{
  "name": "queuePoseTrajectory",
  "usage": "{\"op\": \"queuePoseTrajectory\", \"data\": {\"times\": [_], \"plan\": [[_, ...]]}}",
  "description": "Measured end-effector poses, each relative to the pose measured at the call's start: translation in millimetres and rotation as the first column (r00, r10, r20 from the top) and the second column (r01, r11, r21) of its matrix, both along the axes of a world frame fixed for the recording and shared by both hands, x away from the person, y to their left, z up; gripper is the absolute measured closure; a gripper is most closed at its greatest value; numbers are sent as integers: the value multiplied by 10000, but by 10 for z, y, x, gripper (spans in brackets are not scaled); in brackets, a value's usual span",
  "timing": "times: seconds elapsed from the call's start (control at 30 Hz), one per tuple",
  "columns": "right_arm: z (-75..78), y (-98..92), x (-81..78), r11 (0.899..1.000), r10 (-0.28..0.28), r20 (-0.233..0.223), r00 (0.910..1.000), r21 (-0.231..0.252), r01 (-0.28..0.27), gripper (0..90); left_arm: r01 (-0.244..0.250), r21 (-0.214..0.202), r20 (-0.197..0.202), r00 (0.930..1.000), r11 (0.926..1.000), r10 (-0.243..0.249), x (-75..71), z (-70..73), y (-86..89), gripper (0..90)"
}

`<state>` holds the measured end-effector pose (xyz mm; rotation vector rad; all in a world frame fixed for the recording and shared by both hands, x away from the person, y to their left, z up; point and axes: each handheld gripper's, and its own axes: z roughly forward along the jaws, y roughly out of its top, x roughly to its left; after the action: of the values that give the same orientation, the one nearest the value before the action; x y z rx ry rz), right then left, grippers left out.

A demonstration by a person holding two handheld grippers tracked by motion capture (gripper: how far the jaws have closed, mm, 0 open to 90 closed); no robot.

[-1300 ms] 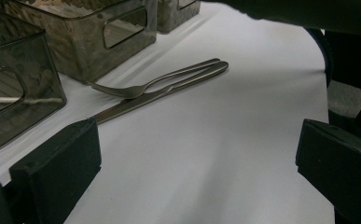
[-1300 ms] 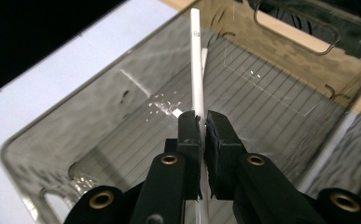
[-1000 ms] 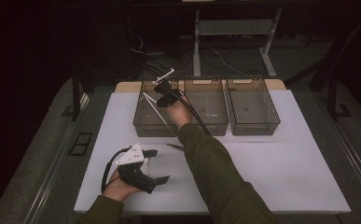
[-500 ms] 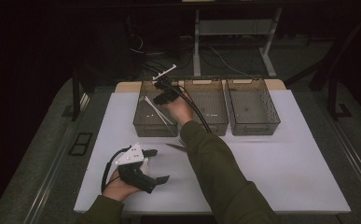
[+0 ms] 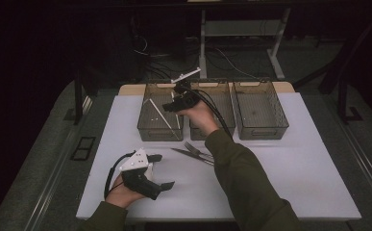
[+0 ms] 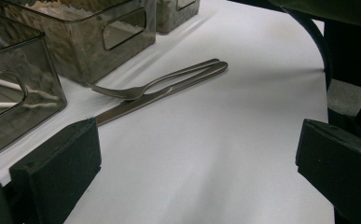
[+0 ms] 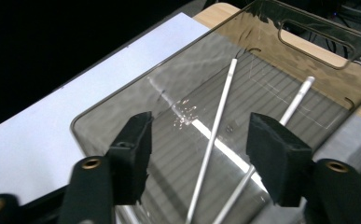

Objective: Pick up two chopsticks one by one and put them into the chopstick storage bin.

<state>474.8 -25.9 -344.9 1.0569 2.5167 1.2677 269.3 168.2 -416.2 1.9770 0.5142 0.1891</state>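
From the high view, the right tongs [image 5: 174,103] hang over the left bin [image 5: 147,122] of three smoky see-through bins set in a row at the far edge of the white tabletop [image 5: 294,163]; two thin white chopsticks [image 5: 163,115] lie slanted inside that bin, and the tongs' jaws, which have just been opening, hold nothing. The middle bin [image 5: 224,103] and the right bin [image 5: 263,108] stand just beside it. The left tongs [image 5: 167,185] rest low on the tabletop near its front left corner, held in the person's left hand [image 5: 121,195]. A metal fork [image 5: 195,149] and a knife [image 5: 188,155] lie together on the tabletop just in front of the bins, near the right sleeve. In the left gripper view, the left tongs' [image 6: 197,177] jaws stand wide apart with bare tabletop between them; the fork [image 6: 136,91] lies against the knife [image 6: 169,91] farther off, close to the bin walls. In the right gripper view, the right tongs [image 7: 201,154] look down into the left bin [image 7: 122,100], jaws apart and clear of the two chopsticks [image 7: 215,140], which lie on the bin's ribbed floor and draw together toward the near end.
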Motion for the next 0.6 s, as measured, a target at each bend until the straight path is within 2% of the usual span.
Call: {"op": "queuePoseTrajectory", "data": {"times": [0.27, 0.4, 0.6], "plan": [[12, -444, -281, 9978, 434, 443, 9981, 490, -455, 354, -16, 59, -71, 10000, 10000, 16, 8, -7, 1, 0], [7, -637, -426, 9969, 423, 636, 9971, 636, -464, 335, -95, 83, -86, 9999, 9999, 96, 18, -13, 15, 0], [-29, -950, -726, 9941, 608, 1057, 9925, 835, -698, 320, -186, -5, -179, 9997, 9998, 186, 29, -16, 18, 0]]}}
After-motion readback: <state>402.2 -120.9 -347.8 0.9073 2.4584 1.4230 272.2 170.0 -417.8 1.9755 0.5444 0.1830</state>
